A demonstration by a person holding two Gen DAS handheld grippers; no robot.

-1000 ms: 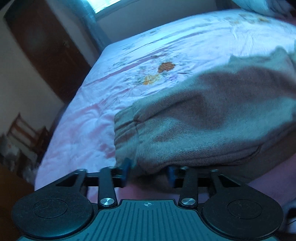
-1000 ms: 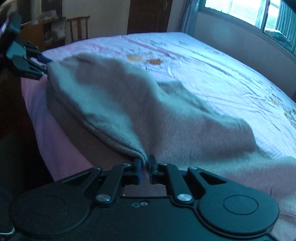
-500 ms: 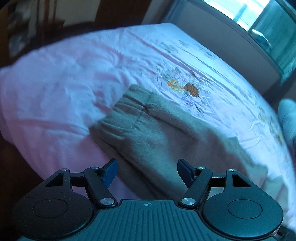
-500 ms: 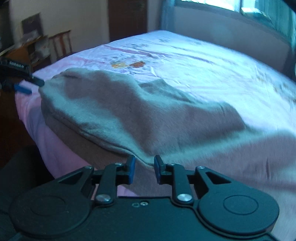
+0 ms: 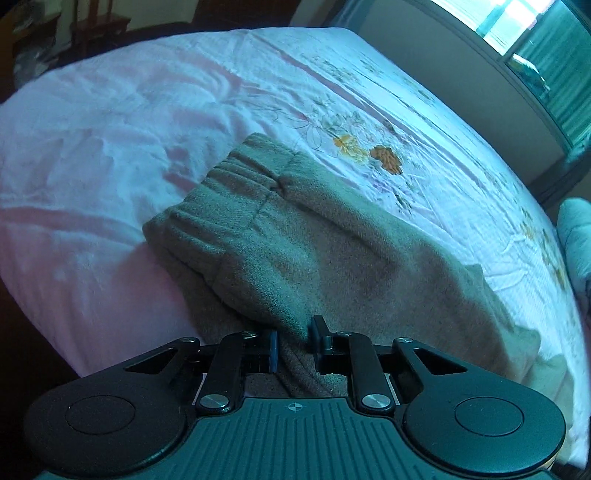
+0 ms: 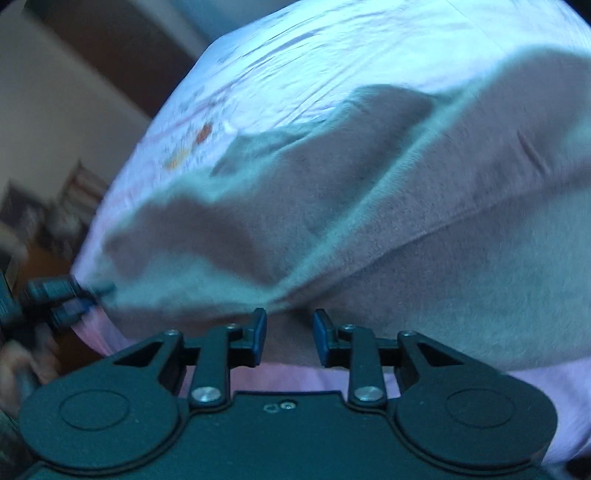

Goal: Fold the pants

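Grey fleece pants (image 5: pixel 332 258) lie folded lengthwise across the near edge of a pink flowered bed (image 5: pixel 110 129), with the elastic waistband at the far left end. My left gripper (image 5: pixel 294 338) is shut on the near folded edge of the pants just behind the waistband. In the blurred right wrist view the pants (image 6: pixel 406 221) fill the middle. My right gripper (image 6: pixel 290 332) hovers at their near edge, its jaws opening; fabric shows in the gap but the pads do not press on it. The left gripper (image 6: pixel 98 295) appears there at the far left, pinching the cloth.
The bed's near edge drops off just below both grippers. A window (image 5: pixel 535 44) and a wall run along the bed's far side. Dark wooden furniture (image 5: pixel 92 29) stands beyond the left end. A pale bundle of cloth (image 5: pixel 576 236) lies at the right edge.
My left gripper rolled, spread wide, then closed on the pants' near edge. My right gripper let go of the fold it pinched, rolled and slid sideways along the pants.
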